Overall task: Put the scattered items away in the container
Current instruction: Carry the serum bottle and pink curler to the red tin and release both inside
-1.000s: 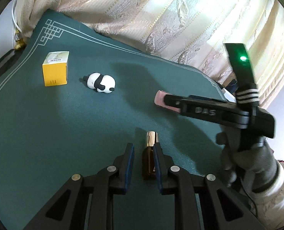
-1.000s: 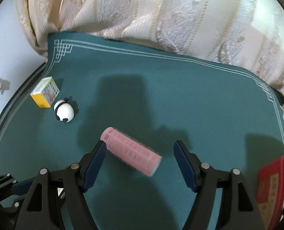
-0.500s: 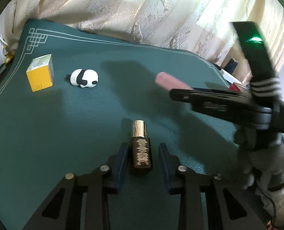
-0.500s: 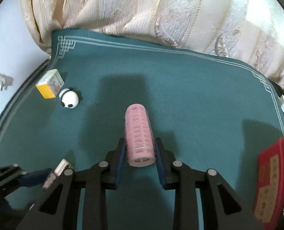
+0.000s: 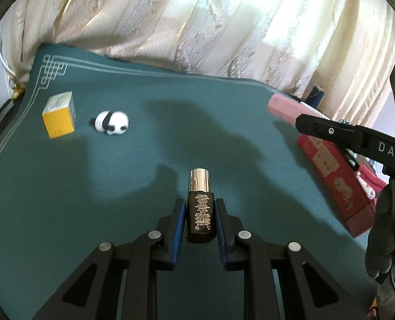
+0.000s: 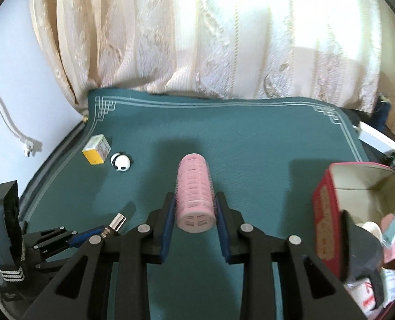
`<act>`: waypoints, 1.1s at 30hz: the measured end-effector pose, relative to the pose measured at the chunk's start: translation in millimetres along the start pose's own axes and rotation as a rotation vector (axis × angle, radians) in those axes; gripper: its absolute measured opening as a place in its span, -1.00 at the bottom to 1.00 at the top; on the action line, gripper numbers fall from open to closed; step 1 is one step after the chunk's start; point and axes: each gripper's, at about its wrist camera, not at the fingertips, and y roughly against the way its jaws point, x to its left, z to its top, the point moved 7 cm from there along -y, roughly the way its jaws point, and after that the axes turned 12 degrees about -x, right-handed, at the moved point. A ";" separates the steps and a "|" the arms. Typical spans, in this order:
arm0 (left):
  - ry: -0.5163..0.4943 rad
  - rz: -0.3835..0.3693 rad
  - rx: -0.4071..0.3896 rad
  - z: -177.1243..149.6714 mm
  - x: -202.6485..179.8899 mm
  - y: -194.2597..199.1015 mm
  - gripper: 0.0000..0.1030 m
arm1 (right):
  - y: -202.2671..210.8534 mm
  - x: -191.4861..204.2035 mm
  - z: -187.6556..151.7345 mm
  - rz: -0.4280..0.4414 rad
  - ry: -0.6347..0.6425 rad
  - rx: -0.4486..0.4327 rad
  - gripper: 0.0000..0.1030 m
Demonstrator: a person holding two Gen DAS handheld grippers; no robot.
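My left gripper (image 5: 199,214) is shut on a small dark bottle (image 5: 199,208) with a silver cap, held above the green cloth. My right gripper (image 6: 194,208) is shut on a pink hair roller (image 6: 195,190), lifted off the cloth; the roller also shows in the left wrist view (image 5: 285,108). A red box (image 6: 328,224), open at the top, stands at the right with several items inside; it also shows in the left wrist view (image 5: 333,176). A yellow box (image 5: 59,114) and a panda toy (image 5: 112,122) lie at the far left.
The green cloth (image 5: 170,138) with a white border covers the table. Cream curtains (image 6: 197,40) hang behind the far edge. A white cable (image 6: 24,146) hangs on the wall at left. White objects (image 6: 376,138) lie past the right edge.
Both grippers have closed and lifted: the left on the bottle, the right on the pink roller. The right gripper has moved toward the red box.
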 end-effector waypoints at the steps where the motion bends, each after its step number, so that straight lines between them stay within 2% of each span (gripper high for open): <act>1: -0.006 -0.003 -0.008 2.3 -4.6 3.7 -0.56 | 4.7 -2.3 1.0 -0.002 -0.005 -0.007 -0.37; 19: -0.112 -0.067 -0.035 15.7 -90.0 12.9 -0.56 | 75.3 -67.0 -6.5 -0.064 -0.119 -0.089 -0.37; 24: -0.149 -0.100 -0.028 17.4 -119.7 9.0 -0.56 | 100.6 -100.4 -14.0 -0.104 -0.175 -0.121 -0.37; 33: -0.207 -0.205 -0.013 22.8 -190.3 -3.6 -0.56 | 138.8 -172.8 -31.4 -0.218 -0.284 -0.142 -0.37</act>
